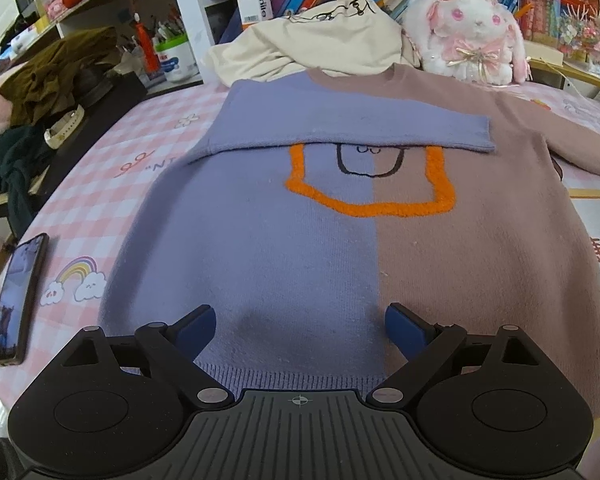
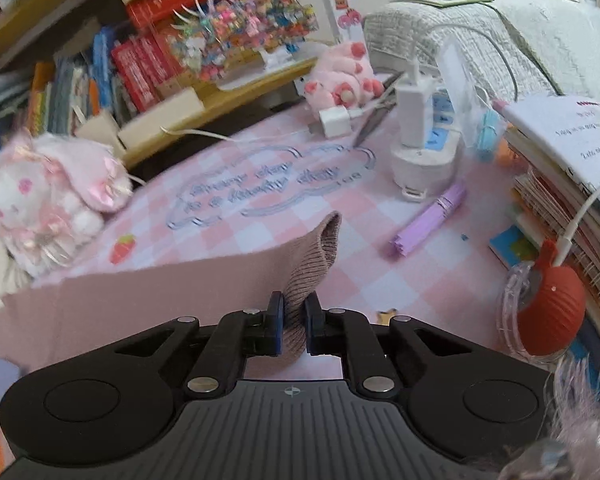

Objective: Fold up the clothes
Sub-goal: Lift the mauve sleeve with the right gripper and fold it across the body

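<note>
Sweater (image 1: 300, 240), a soft two-tone knit in lilac and dusty pink, lies face up and spread flat on the pink checked bed (image 1: 112, 184), its lilac sleeve (image 1: 340, 128) already folded across the chest above the orange outline. The pink sleeve (image 2: 180, 292) on the other side stretches out toward a plush rabbit (image 1: 472, 28) and the bookshelf. The right gripper (image 2: 293, 320) is pinched tight on that sleeve's ribbed cuff (image 2: 320, 252), the cloth bunched between its blue pads with the end standing up past them. The left gripper (image 1: 300, 330) hangs spread wide over the lower body of the sweater near the hem, holding nothing. The knit looks light, limp and fuzzy, so it should drape and sag wherever it is lifted and drag a little on the bedsheet; the cuff, being denser ribbing, seems the firmest place to hold the sleeve, while the hem band would suit a later fold. A phone (image 1: 16, 300) lies beside the sweater on the bed
</note>
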Action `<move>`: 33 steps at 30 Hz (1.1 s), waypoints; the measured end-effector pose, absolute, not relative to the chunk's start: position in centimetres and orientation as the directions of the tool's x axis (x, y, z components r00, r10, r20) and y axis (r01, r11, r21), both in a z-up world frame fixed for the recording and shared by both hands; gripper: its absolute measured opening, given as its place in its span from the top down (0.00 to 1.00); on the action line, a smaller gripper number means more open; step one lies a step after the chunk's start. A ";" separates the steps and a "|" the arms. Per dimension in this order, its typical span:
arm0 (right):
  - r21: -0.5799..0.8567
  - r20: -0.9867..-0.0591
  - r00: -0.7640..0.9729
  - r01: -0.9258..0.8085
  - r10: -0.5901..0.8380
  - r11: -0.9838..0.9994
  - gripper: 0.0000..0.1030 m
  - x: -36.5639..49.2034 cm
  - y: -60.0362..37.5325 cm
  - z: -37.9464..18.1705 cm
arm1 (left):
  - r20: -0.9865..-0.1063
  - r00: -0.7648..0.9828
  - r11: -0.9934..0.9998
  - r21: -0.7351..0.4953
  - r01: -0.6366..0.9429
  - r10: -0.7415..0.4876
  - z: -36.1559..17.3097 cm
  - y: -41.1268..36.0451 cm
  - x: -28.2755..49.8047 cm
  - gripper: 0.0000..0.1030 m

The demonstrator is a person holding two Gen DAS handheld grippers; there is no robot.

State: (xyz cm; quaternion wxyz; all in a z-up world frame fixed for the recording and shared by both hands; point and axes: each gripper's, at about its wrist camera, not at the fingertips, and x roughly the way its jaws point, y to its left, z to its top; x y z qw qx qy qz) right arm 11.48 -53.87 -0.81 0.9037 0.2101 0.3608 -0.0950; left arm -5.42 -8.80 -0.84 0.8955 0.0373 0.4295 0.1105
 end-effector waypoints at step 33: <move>0.368 -0.526 0.709 -0.307 0.469 0.878 0.90 17.0 -11.0 7.7 | -0.649 0.756 0.970 0.225 0.093 0.078 1.4 3.0 -8.9 0.09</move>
